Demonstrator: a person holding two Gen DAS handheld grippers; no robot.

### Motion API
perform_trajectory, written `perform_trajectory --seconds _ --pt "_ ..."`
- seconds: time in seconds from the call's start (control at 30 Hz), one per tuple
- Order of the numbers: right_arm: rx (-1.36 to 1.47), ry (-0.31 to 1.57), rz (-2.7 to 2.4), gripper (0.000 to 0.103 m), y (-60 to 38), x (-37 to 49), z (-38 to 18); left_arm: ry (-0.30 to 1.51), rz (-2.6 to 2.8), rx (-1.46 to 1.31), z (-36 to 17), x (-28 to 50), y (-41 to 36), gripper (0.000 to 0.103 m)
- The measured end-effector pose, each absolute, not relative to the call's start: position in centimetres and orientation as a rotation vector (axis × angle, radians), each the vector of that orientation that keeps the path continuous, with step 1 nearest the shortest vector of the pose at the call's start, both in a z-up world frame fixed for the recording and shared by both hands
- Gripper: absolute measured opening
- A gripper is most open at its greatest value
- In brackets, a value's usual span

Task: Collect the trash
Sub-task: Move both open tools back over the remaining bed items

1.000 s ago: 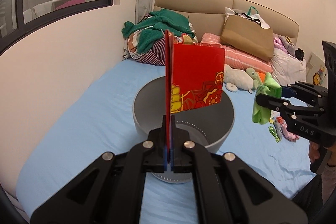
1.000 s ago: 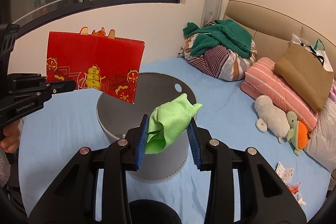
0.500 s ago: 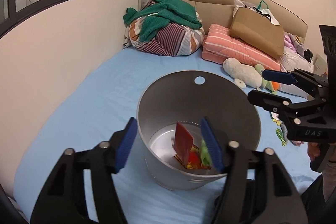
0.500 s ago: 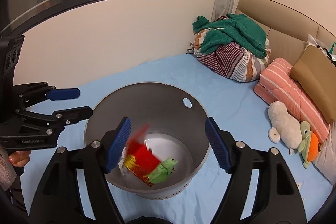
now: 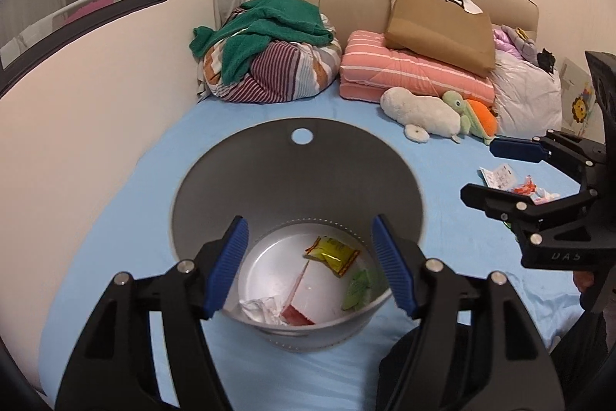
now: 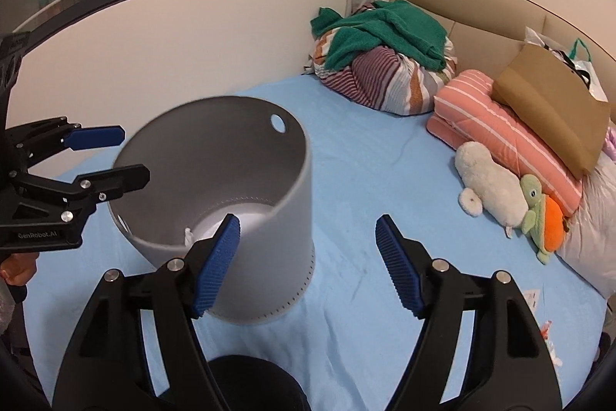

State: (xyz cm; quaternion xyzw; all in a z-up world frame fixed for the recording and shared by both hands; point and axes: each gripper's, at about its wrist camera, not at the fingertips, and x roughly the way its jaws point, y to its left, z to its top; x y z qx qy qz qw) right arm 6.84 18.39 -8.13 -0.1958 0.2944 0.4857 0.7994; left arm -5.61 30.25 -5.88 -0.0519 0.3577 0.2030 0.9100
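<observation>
1. Two grippers, both empty: in the left wrist view our left gripper [image 5: 308, 262] hangs over the grey bin [image 5: 296, 156] at the middle of the frame, jaws spread wide with nothing between the blue pads. The jaws have just been opening.
2. Looking down into the bin from this view, we see trash on its floor: a yellow wrapper [image 5: 333, 253], a green scrap [image 5: 358, 289], a red envelope [image 5: 294, 312] and crumpled white paper [image 5: 261, 309]. At the right edge our right gripper [image 5: 500, 172] also stands spread and empty, and behind it loose wrappers [image 5: 516, 180] lie on the blue sheet [image 5: 115, 218].
3. In the right wrist view our right gripper [image 6: 308, 262] points at the sheet just right of the bin [image 6: 231, 149], pads apart, holding nothing; its jaws too have just been opening. The left gripper [image 6: 115, 156] shows at the left edge, over the bin's rim.
4. Only the left view shows the bin's contents; here the near wall hides all but a white edge. This view does show a paper slip [image 6: 533, 297] and bits at the lower right.
5. We judge the drop done. Next we should carry a gripper to the loose wrappers, lower it and close on one thin piece without pinching the sheet.
</observation>
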Motion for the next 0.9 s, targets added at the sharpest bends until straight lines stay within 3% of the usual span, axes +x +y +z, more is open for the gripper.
perform_trajectory --seconds 0.43,0.63,0.9 --pt "-0.333 0.693 0.742 0.069 2.7 12.2 -11.9 0.806 0.17 -0.049 -10.0 2.7 18.3 0.067" --pt "-0.291 0.733 0.608 0.059 -4.2 15.4 -13.7 0.855 0.07 -0.064 -13.1 7.2 12.7 0.067" --pt "-0.241 0.772 0.47 0.056 -10.7 19.6 -17.2 0.921 -0.004 -0.044 -17.0 12.7 6.8 0.067"
